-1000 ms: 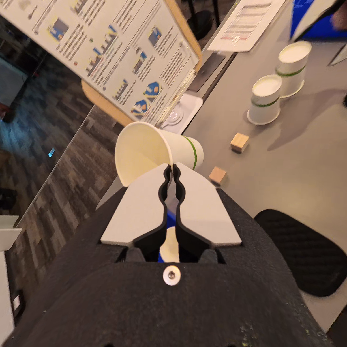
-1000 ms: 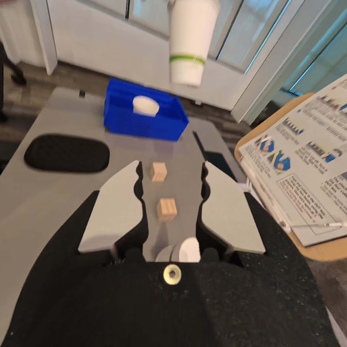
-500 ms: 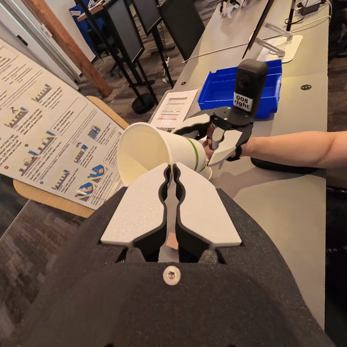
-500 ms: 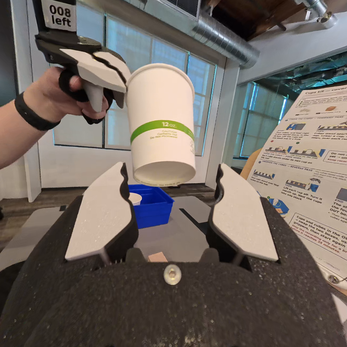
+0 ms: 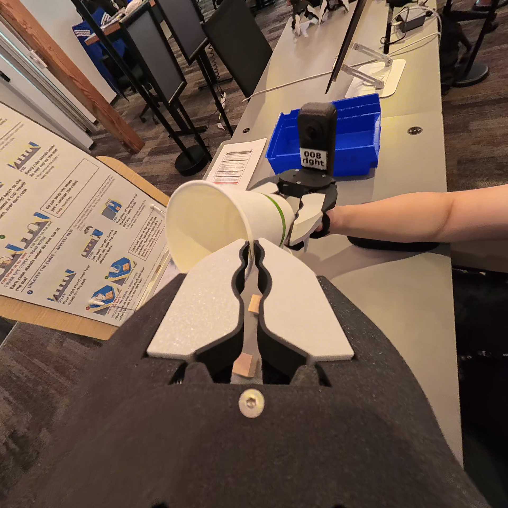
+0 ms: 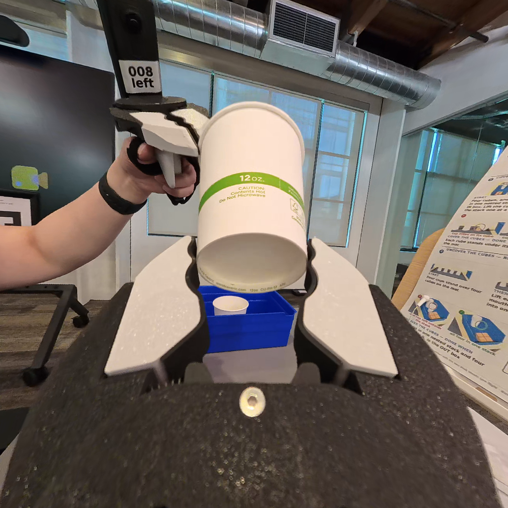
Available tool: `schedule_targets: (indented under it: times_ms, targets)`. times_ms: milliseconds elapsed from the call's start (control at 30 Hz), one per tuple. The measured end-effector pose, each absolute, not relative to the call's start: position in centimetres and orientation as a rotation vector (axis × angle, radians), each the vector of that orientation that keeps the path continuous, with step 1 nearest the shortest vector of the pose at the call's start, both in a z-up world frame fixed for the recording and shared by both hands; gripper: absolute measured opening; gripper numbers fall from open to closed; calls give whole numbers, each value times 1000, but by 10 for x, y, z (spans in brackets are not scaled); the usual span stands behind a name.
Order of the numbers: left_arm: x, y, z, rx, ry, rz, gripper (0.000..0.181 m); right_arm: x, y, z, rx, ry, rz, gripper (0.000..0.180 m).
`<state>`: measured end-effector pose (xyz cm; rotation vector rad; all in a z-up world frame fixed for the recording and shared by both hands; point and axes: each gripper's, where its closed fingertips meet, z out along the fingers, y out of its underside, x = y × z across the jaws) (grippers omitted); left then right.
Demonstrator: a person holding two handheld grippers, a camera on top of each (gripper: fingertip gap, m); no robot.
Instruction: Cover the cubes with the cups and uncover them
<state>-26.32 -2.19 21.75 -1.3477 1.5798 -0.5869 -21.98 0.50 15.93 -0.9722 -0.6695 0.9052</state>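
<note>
Bright, sharp pictures; window backlight, wide-angle bending at edges.

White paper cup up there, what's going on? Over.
Left claw shut on white paper cup rim. Right claw open around its base, contact unclear. Nothing in the way.

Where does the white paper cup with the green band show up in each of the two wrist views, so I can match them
Left wrist view: the paper cup is at centre, lying sideways, mouth toward the camera, its rim pinched in the left gripper.
Right wrist view: the same cup fills the upper centre, base toward the camera, between the fingers of the right gripper.
Shared landmark: the instruction poster, left in one view, right in the other.
</note>
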Motion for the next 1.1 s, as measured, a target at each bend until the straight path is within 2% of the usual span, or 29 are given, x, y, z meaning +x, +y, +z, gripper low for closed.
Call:
schedule_targets:
  times_ms: [167,400,567,1100]
  targets:
    - [-264,-24,194,-1419,1657,-586,10,-220,0,156,-1006,-761,920,75]
    - [-261,-38,189,-1388,1647,-717,4,-214,-6,159,-973,-800,877,75]
    - [-256,-51,189,-1296,1587,-783,2,-214,-12,164,-937,-802,906,84]
    - [-261,-74,187,-1204,1575,-958,2,-215,-37,172,-817,-901,815,78]
